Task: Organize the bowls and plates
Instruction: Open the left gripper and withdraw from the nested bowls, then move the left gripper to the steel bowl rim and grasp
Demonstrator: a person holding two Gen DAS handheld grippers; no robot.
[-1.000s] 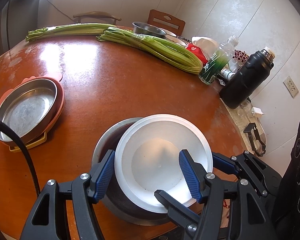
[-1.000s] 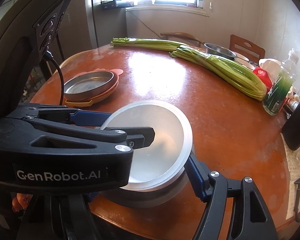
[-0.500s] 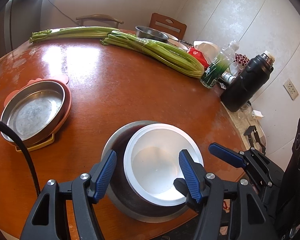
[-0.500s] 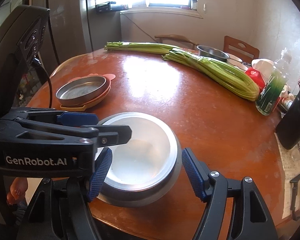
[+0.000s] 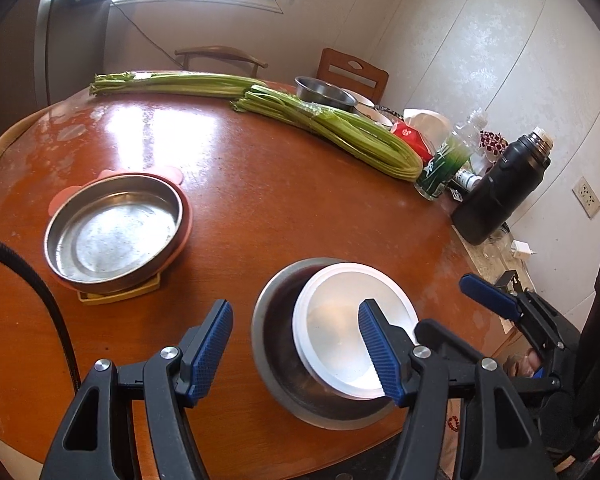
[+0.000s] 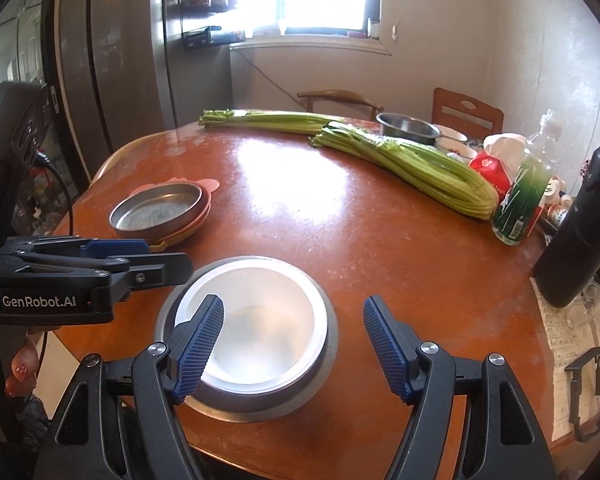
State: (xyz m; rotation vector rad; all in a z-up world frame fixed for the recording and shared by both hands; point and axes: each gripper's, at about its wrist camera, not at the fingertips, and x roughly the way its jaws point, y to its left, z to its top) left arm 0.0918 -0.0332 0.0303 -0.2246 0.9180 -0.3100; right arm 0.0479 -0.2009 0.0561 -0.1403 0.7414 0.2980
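A white bowl (image 5: 340, 332) (image 6: 260, 332) rests inside a larger steel bowl (image 5: 276, 344) (image 6: 328, 344) near the table's front edge. A steel pan (image 5: 112, 232) (image 6: 156, 212) sits on a pink plate (image 5: 182, 216) (image 6: 206, 210) with a yellow one under it, at the left. My left gripper (image 5: 296, 352) is open and empty, just in front of the nested bowls; it also shows in the right wrist view (image 6: 140, 256). My right gripper (image 6: 294, 344) is open and empty above the bowls; it also shows in the left wrist view (image 5: 488, 308).
Two celery bunches (image 5: 332, 128) (image 6: 404, 164) lie across the far side of the round wooden table (image 5: 280, 200). A steel bowl (image 5: 324, 90), a green bottle (image 5: 444, 168), a black flask (image 5: 500, 192) and a red packet stand at the right back. Chairs stand behind.
The right gripper let go of the white bowl, which dropped into the steel bowl. Both grippers then drew back and up from the bowls.
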